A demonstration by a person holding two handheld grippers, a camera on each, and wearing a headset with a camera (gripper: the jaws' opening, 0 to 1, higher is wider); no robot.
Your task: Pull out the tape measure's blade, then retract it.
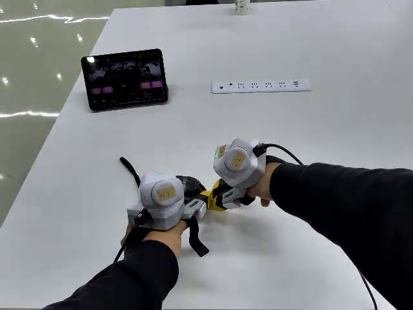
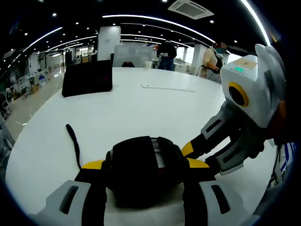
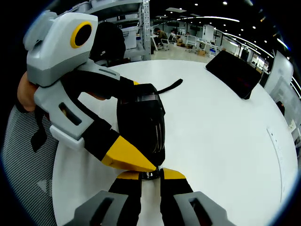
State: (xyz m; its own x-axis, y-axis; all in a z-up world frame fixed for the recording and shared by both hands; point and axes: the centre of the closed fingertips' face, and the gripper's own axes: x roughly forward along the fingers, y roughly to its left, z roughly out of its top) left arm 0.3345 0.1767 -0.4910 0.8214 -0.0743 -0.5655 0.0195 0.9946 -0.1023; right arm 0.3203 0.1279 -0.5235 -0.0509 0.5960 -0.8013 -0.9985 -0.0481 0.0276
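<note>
Black rounded tape measure (image 3: 141, 117) on white table (image 1: 310, 129) | left gripper (image 2: 145, 164) clamps its sides | right gripper (image 3: 150, 175) pinched tight on its front edge.

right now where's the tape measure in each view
Head view: tape measure low centre of the picture.
Left gripper view: bottom centre, clamped between the view's own jaws.
Right gripper view: centre-left, just above the view's own jaws.
Shared landmark: the tablet standing beyond it.
</note>
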